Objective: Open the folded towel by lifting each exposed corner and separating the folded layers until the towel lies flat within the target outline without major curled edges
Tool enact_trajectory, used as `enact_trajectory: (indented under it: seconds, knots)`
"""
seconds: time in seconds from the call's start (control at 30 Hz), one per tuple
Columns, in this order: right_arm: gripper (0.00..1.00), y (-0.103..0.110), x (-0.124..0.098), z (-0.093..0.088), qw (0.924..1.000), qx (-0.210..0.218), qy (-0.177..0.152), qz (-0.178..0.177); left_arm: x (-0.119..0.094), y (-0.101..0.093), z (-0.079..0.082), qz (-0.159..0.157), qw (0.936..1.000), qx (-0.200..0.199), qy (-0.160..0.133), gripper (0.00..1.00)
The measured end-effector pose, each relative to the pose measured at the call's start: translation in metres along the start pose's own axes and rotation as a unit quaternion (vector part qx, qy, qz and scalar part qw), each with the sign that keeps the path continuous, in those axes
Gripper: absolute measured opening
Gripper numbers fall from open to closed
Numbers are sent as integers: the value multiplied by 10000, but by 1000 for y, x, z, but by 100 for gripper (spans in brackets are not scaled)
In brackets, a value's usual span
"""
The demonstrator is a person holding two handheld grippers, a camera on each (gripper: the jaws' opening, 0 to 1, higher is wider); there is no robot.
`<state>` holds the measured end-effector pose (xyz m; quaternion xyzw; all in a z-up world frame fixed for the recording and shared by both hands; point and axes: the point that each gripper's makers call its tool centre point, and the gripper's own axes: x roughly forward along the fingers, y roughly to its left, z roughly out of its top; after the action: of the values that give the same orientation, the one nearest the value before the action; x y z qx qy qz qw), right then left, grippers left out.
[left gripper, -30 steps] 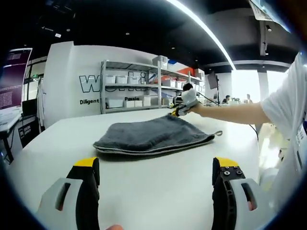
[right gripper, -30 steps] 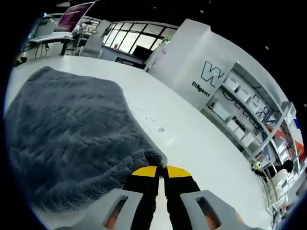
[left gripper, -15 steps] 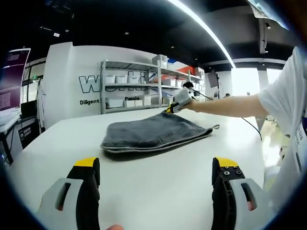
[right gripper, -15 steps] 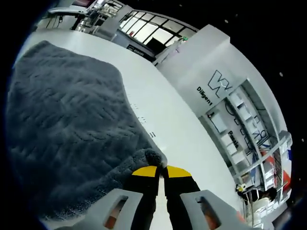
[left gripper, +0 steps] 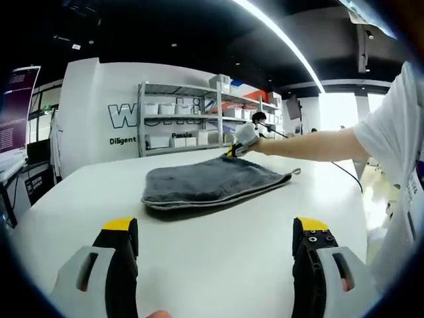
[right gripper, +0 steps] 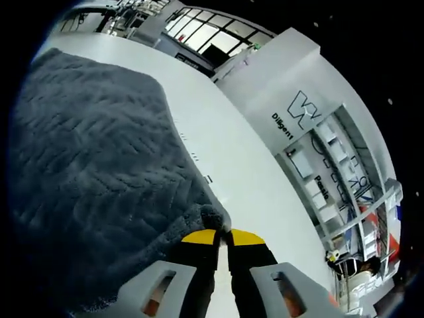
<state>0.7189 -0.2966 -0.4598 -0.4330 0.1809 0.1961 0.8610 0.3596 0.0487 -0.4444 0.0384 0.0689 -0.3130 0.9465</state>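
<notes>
Right gripper [right gripper: 224, 233] fingers pinching grey towel [right gripper: 93, 172] corner, left gripper [left gripper: 216, 232] fingers spread above table [left gripper: 218, 265]

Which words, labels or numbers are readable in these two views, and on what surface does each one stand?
"Diligent" in small black letters on the white wall, beside the shelving rack.
A big "W" on that wall; the letters after it are hidden behind the rack.
"Diligent" and the big "W" appear again in the right gripper view.
Small dark marks on the white table beside the grey towel: too small to read.
Purple screen: text blurred.
</notes>
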Motion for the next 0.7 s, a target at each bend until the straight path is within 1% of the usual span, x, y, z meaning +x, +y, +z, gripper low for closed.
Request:
enact_trajectory:
  seconds: [0.1,0.2,0.23,0.33,0.37,0.43,0.5,0.53,0.57,0.63,0.67,0.7]
  knots:
    - [4,0,-2,-5,9996,250,47,96,-2,0,1,-10,10000,-11,-15,95]
    - [6,-3,-6,-7,9987,474,-41,196,-4,-1,2,-16,10000,-31,-36,95]
    - [6,-4,-8,-10,9983,541,-11,231,-5,0,2,-8,10000,-31,-36,95]
    - [8,-6,-15,-25,9972,646,277,267,-6,0,2,6,10000,-24,-40,95]
    - [9,-7,-17,-27,9964,752,284,284,-7,0,2,8,10000,-23,-44,95]
    - [13,-7,-25,-28,9939,1019,171,374,-8,-1,4,5,10000,-16,-61,95]
    - [14,-10,-34,-29,9915,1239,47,381,-9,-1,4,10,10000,5,-64,95]
    - [14,-12,-39,-28,9901,1349,-66,370,-10,-1,4,18,10000,20,-55,95]
    - [14,-12,-45,-26,9881,1477,-180,394,-10,-1,4,26,10000,34,-46,95]
    - [18,-10,-58,-22,9823,1760,-430,483,-11,0,4,37,10000,45,-37,95]
    - [20,-8,-65,-19,9799,1842,-571,518,-12,0,4,41,10000,40,-34,95]
    - [20,-4,-74,-18,9772,1940,-645,576,-12,0,4,41,10000,33,-32,95]
